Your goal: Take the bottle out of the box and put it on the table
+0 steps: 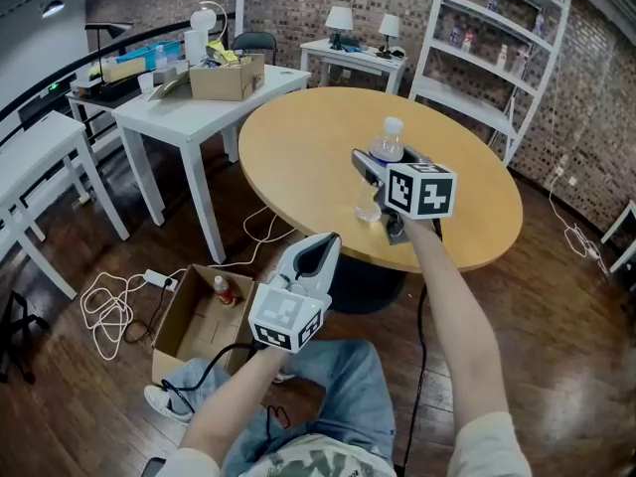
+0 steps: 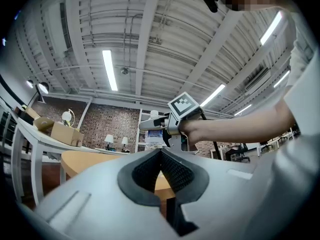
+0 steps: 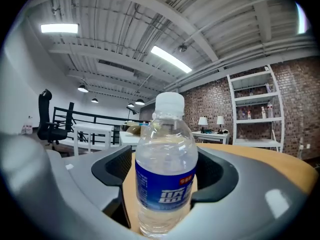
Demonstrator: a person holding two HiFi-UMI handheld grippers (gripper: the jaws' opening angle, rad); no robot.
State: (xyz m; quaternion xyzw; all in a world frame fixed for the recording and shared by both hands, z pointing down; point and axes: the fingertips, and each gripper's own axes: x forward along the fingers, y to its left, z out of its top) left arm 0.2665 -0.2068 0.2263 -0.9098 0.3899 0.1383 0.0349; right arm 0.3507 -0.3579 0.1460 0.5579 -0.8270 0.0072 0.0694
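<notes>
At the far left, an open cardboard box [image 1: 191, 334] is seen on the wooden floor, and a small bottle [image 1: 225, 290] with a red top is left lying inside it. Just right of the box, the left gripper [image 1: 322, 252] is held low, off the table and near the person's knee. Its jaws are closed together, pad against pad, with nothing between them.

Further right, the round table [image 1: 298, 157] is reached, and the water bottle [image 1: 386, 151] is found standing upright on its top, near the side closest to the person. The task's object is therefore judged to be out of the box and already set down.

The right gripper [image 1: 381, 183] is placed round the bottle, with its jaws spread wide. In the right gripper view a strip of tabletop is visible between the left pad and the bottle, so the bottle is judged to be flanked rather than squeezed. Contact on the right pad cannot be ruled out.

The bottle is clear plastic with a blue label [image 3: 165, 194] and a white cap [image 3: 170, 103], and it appears nearly full. Moderate weight is therefore expected. The thin walls are likely to dent under hard pressure, and the smooth label may be slippery. The mid-body at the label, below the shoulder, is judged the best place to take hold.
</notes>
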